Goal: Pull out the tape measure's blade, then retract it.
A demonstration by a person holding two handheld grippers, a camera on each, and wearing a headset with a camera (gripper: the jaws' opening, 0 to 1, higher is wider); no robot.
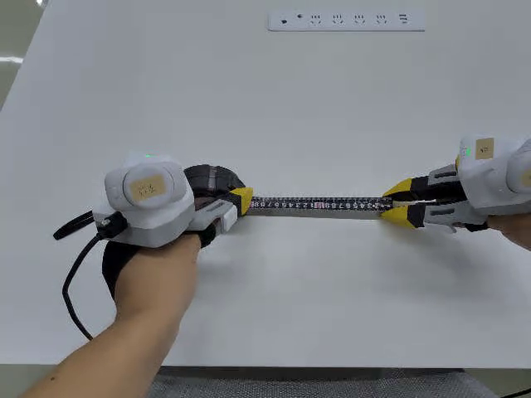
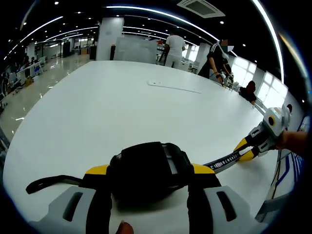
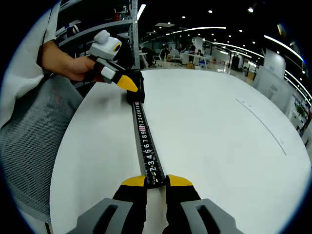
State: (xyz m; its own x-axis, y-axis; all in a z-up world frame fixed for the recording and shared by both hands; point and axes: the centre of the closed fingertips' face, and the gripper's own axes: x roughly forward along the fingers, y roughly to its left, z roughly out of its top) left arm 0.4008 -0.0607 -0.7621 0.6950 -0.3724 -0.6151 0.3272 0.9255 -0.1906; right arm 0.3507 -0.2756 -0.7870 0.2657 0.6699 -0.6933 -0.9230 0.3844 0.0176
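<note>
Finding: my left gripper (image 2: 149, 169) has its jaws closed round the black tape measure case (image 1: 212, 179), which sits at the near left of the white table (image 1: 332, 99). My right gripper (image 3: 157, 181) has its jaws drawn narrow, pinching the free end of the blade (image 1: 319, 203). The blade runs straight between the two, numbered face up and low over the table top; I cannot tell whether it touches the surface.

Assessment: a fair length of blade is out, so I judge the pull to be at or near its end and the return to be the step that matters.

Recommended handling:
- Hold the case clamp firm and the case level, so the mouth faces the right gripper squarely.
- Do not let go of the blade end; walk the right gripper back along the blade's own line and let the spring take up the slack at my pace.
- Avoid twisting or lifting the pinched end, which I expect would kink the blade or make it bind at the mouth.

The power strip (image 1: 346, 20) at the far edge lies well apart and poses no obstruction
</note>
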